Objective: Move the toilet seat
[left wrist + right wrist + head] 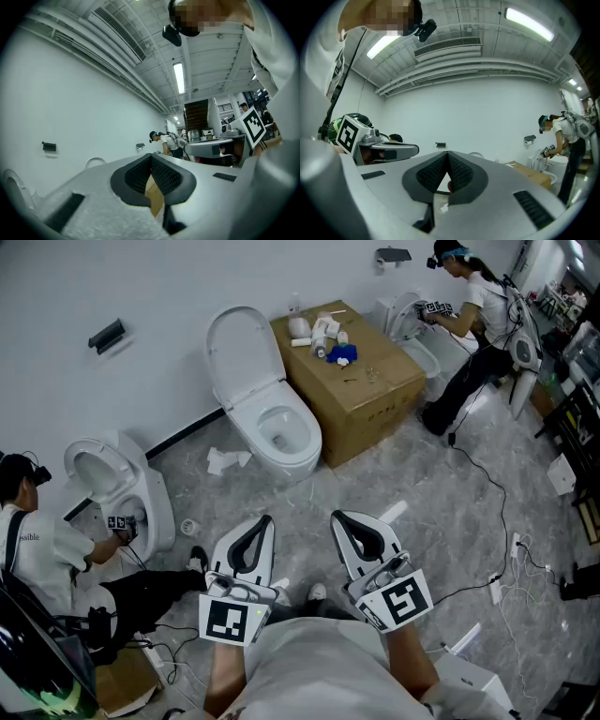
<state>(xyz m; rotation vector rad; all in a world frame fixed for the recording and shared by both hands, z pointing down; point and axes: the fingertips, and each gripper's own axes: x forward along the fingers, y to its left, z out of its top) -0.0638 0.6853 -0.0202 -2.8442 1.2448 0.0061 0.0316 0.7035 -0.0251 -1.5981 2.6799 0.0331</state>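
The left gripper (265,519) and right gripper (337,517) are both closed and empty, well apart from the toilet seat (309,433), which lies on its bowl beside a box (361,381), lid (242,348) raised.

The grey marbled floor (441,512) carries a white toilet (281,432), a cardboard box (370,404), crumpled paper (225,461) and cables (504,507).

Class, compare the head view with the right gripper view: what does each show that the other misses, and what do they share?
Head view only: the grey floor, its cables, crumpled paper and the open bowl of the middle toilet. Right gripper view only: the ceiling, with strip lights and a vent. Both: the cardboard box, the person at the far toilet, the left gripper and the right gripper, jaws together and empty.
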